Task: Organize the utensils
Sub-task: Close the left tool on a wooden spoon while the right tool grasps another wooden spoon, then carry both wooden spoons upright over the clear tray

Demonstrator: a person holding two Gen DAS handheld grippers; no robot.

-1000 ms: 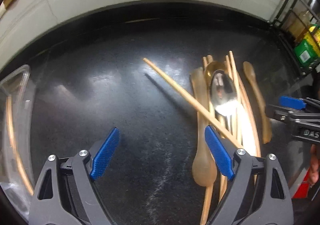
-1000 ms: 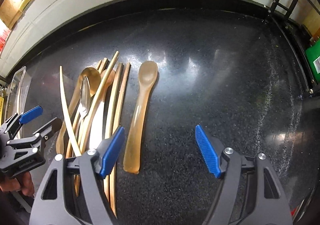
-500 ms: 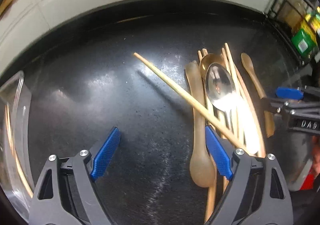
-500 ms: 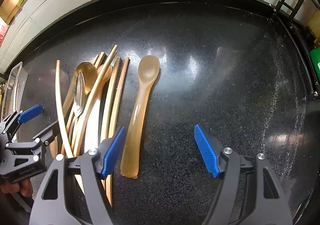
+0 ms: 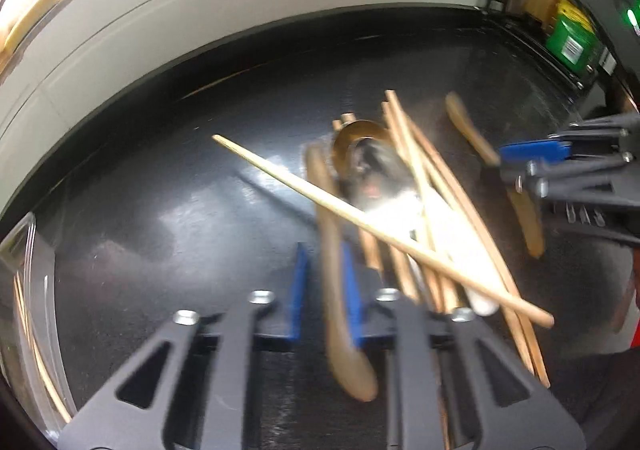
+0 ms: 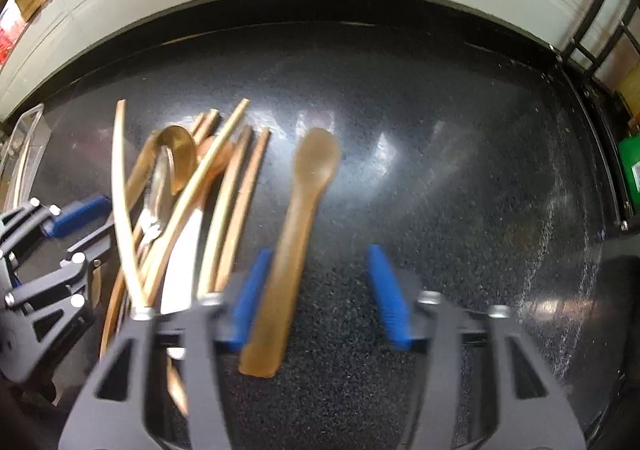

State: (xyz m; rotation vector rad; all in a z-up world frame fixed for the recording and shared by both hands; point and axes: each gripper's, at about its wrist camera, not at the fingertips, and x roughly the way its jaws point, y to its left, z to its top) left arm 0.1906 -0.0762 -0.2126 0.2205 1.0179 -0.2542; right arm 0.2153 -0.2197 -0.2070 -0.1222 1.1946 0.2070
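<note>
Singling spoons from the pile (image 5: 424, 250): left gripper (image 5: 323, 262) is seen closing round the brown spoon (image 5: 334, 314), right gripper (image 6: 320, 262) held apart astride the amber spoon (image 6: 298, 234); firm pinches are needed before lifting.

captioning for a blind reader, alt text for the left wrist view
The left gripper, jaws closing, straddles the handle of a translucent amber spoon on a black speckled countertop. Beside it a pale wooden chopstick crosses a blurred utensil pile with a shiny metal spoon.
</note>
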